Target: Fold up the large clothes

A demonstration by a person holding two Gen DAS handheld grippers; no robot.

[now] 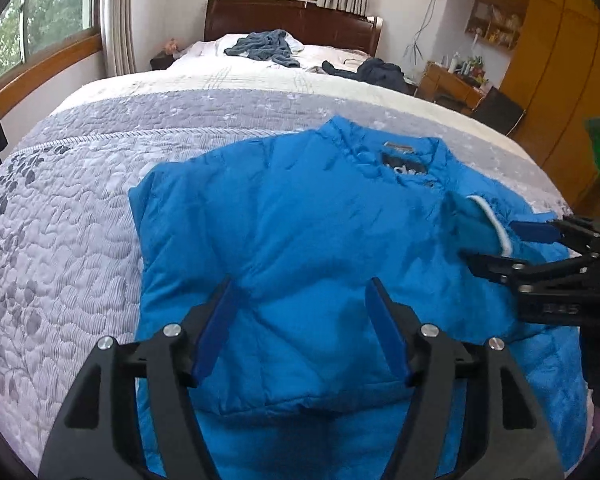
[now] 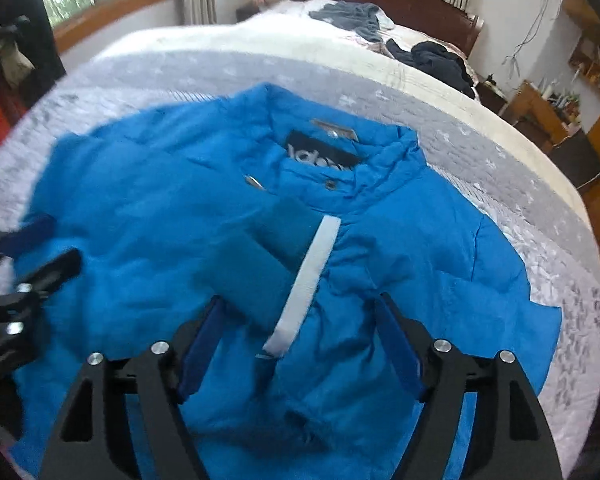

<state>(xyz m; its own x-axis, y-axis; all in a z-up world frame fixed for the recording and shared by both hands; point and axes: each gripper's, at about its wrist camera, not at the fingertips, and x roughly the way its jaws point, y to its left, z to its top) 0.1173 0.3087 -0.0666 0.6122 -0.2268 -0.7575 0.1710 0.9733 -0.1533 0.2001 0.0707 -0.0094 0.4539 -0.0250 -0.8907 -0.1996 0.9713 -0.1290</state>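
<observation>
Two grippers, left gripper and right gripper, hover with jaws spread, pinching nothing, over the blue jacket. It lies flat on the bed, near edge, a cuffed sleeve folded across the chest. Long axis runs near-to-far, collar pointing far.

Inside the collar of the blue jacket, toward twelve o'clock, a black neck label carries white letters, too blurred to read. Embossed digits mark the right gripper, roughly "045".
</observation>
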